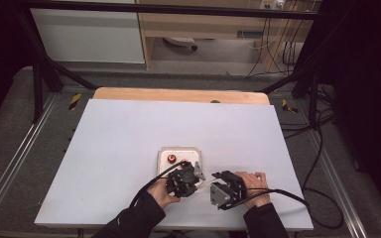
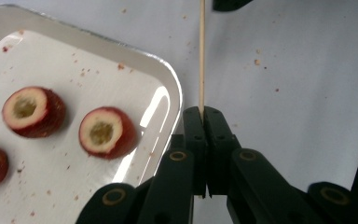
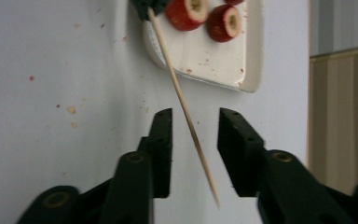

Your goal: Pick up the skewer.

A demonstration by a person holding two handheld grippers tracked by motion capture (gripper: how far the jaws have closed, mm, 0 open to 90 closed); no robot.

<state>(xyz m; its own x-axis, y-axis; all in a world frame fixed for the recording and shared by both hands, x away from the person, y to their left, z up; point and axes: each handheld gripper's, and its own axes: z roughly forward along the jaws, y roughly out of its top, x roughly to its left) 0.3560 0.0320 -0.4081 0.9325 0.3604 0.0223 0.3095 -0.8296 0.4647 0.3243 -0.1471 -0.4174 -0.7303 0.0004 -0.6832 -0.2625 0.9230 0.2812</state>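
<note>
Now the left gripper (image 2: pixel 203 112) is clamped on a thin wooden skewer (image 2: pixel 202 56) that runs straight out ahead of its jaws, with a white tray (image 2: pixel 170 88) of cored red fruit pieces (image 2: pixel 106 132) just off to its left. Farther out, the right gripper (image 3: pixel 195 121) has its jaws apart, the skewer's free end slanting between them without touching either pad.
</note>
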